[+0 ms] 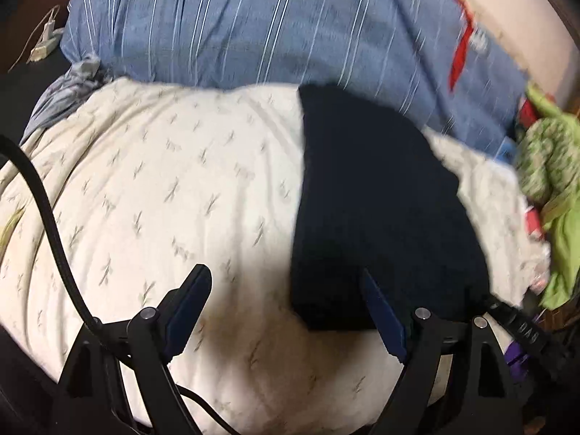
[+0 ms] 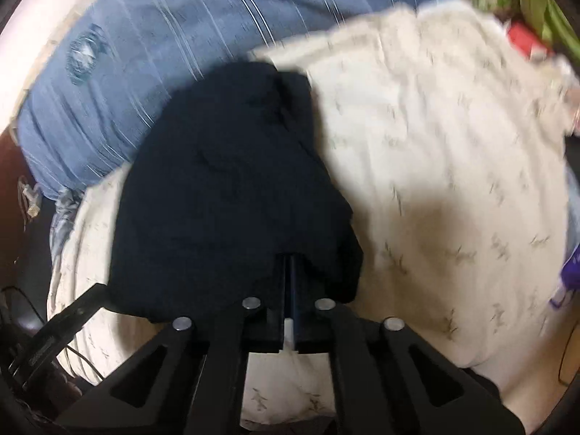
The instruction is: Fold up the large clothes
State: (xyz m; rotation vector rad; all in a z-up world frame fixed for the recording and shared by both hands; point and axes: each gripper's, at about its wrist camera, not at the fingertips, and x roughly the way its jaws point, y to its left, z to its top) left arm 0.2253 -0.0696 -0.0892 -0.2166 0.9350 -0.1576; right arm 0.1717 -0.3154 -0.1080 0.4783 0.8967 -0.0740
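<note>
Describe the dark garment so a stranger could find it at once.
Start at the cream quilt with small leaf prints that covers the bed, below the blue striped pillow. The dark garment lies folded on the quilt, its far end reaching the pillow. It is the only plain, near-black cloth there; everything around it is pale, striped or green.

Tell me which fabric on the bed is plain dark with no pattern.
The folded black garment; the cream quilt has small sprigs and the blue cover has white stripes.

Dim warm indoor light, soft shadows on quilt (image 1: 152,181); motion blur, fisheye-curved dark edges
</note>
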